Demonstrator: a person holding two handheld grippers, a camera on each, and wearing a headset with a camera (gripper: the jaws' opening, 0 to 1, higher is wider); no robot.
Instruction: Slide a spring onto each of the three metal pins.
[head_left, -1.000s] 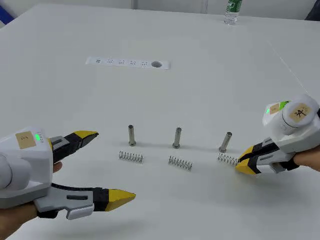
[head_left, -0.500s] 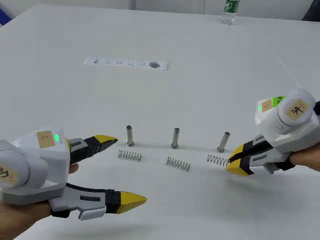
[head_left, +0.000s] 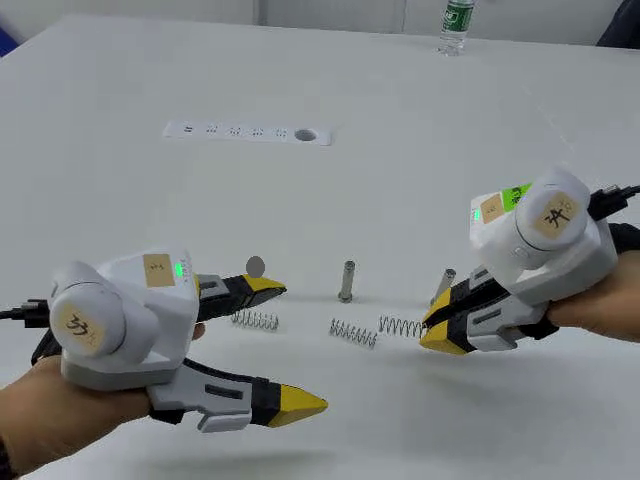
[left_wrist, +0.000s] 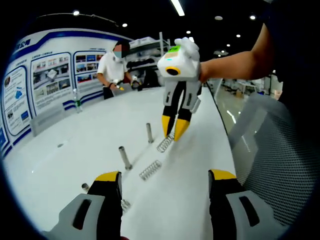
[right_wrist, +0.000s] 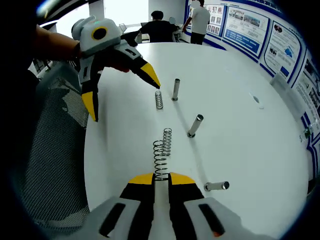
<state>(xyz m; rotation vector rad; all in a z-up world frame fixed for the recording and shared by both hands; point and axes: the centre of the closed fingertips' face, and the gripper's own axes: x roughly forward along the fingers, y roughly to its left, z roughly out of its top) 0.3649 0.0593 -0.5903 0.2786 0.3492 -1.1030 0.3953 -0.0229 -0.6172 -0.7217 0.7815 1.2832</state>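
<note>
Three short metal pins stand in a row on the white table (head_left: 400, 150): the left pin (head_left: 256, 266), the middle pin (head_left: 347, 281), and the right pin (head_left: 445, 282), which is partly behind my right gripper. My right gripper (head_left: 435, 335) is shut on one end of a spring (head_left: 400, 326) that points left, low over the table; its own view shows the spring (right_wrist: 160, 159) sticking out past the closed tips. Two loose springs lie in front of the pins, one (head_left: 255, 320) at the left and one (head_left: 353, 333) in the middle. My left gripper (head_left: 295, 347) is open and empty beside the left spring.
A white power strip (head_left: 245, 132) lies flat further back on the table. A water bottle (head_left: 455, 25) stands at the far edge. A mesh chair (left_wrist: 270, 150) sits off the table's near side. People stand in the background (left_wrist: 114, 65).
My right gripper has carried its spring leftward, away from the right pin towards the middle spring. My left gripper has moved forward and right, up to the left pin and spring.
</note>
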